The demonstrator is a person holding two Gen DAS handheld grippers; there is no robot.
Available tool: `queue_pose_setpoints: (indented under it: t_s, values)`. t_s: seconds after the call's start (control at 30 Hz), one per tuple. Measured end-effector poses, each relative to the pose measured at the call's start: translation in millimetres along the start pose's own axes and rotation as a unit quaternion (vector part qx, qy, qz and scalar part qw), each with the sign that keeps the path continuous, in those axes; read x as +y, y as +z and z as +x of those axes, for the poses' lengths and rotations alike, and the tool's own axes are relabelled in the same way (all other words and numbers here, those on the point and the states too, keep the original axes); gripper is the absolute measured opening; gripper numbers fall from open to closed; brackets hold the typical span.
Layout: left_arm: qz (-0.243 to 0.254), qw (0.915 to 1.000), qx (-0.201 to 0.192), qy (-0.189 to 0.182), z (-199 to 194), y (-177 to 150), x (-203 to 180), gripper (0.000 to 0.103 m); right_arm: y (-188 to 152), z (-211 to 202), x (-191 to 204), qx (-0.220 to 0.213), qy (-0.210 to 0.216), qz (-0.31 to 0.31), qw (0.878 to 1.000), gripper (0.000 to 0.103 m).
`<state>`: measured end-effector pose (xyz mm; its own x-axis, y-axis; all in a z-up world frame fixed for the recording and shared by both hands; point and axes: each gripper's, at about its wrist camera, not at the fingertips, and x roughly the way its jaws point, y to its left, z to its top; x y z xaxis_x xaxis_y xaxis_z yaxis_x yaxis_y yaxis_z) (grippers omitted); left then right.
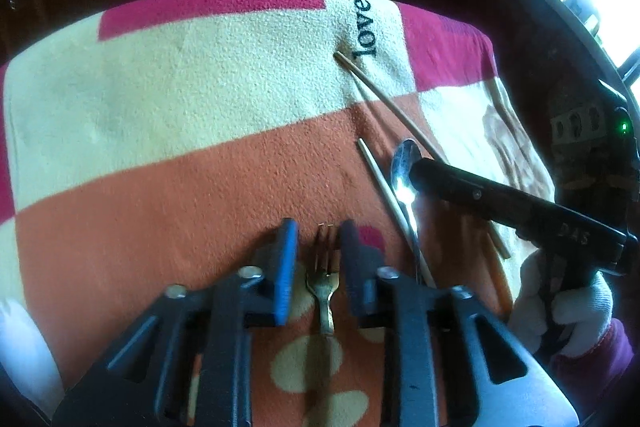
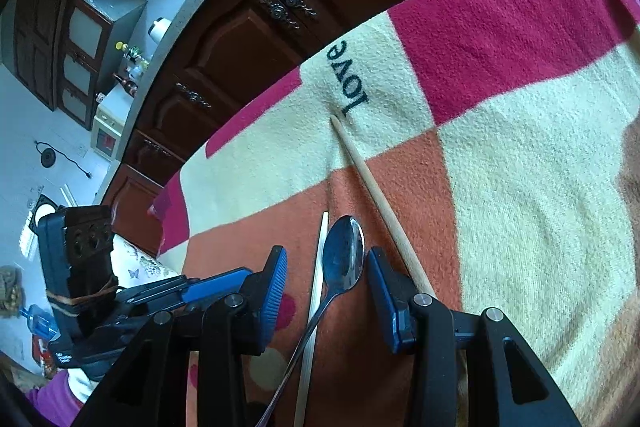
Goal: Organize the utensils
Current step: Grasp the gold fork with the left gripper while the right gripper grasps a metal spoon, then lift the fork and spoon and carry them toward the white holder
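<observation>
A small gold fork [image 1: 325,281] lies on the patterned blanket [image 1: 160,155], right between the fingers of my open left gripper [image 1: 318,247]. A metal spoon [image 1: 405,175] and two wooden chopsticks [image 1: 384,99] lie to its right. In the right wrist view my right gripper [image 2: 327,291] is open and straddles the spoon [image 2: 343,259]. A pale chopstick [image 2: 316,291] lies beside the spoon between the fingers. A longer chopstick [image 2: 376,195] passes under the right finger. The right gripper [image 1: 500,203] shows in the left wrist view, over the spoon.
Dark wooden cabinet doors [image 2: 256,39] stand behind the blanket's far edge. A gloved hand [image 1: 560,311] holds the right gripper at the blanket's right side. The left gripper's body [image 2: 92,291] sits at the left in the right wrist view.
</observation>
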<state>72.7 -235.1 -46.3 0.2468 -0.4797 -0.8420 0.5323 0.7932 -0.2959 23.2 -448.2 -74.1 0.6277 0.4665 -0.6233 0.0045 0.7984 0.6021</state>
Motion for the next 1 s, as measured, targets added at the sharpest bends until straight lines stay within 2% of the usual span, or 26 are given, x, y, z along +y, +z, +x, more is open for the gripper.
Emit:
queue_pose_setpoints:
  t_s: [0.23, 0.47, 0.53, 0.6, 0.63, 0.83, 0.87, 0.9, 1.0]
  values:
    - [0.027, 0.9995, -0.006, 0.015, -7, -12, -6, 0.011, -1, 0, 0, 0.000, -0.002, 0.000, 1.000, 0.040]
    - [0.003, 0.9996, -0.018, 0.020, -19, -21, 1, 0.010, 4, 5, 6, -0.001, -0.007, -0.006, 1.000, 0.040]
    - [0.003, 0.9996, -0.020, 0.020, -21, -22, 1, 0.010, 6, 9, 8, 0.002, -0.016, -0.012, 1.000, 0.030]
    - [-0.002, 0.9995, -0.024, 0.018, -24, -24, 0, 0.010, 6, 12, 9, 0.004, -0.031, -0.018, 0.999, 0.009]
    - [-0.004, 0.9995, -0.028, 0.016, -27, -25, -1, 0.010, 5, 12, 10, 0.005, -0.039, -0.022, 0.999, 0.005]
    - [0.016, 0.9986, -0.045, 0.022, -41, -34, -11, 0.009, -1, 1, 29, -0.006, -0.052, -0.067, 0.996, 0.002]
    - [0.017, 0.9985, -0.047, 0.024, -44, -36, -12, 0.008, -2, -1, 32, -0.008, -0.052, -0.072, 0.996, 0.002]
    - [0.018, 0.9984, -0.048, 0.024, -46, -37, -12, 0.000, -3, -3, 34, -0.010, -0.052, -0.074, 0.996, 0.002]
    - [0.015, 0.9981, -0.056, 0.021, -57, -41, -12, 0.000, -8, -14, 41, -0.019, -0.048, -0.078, 0.996, 0.002]
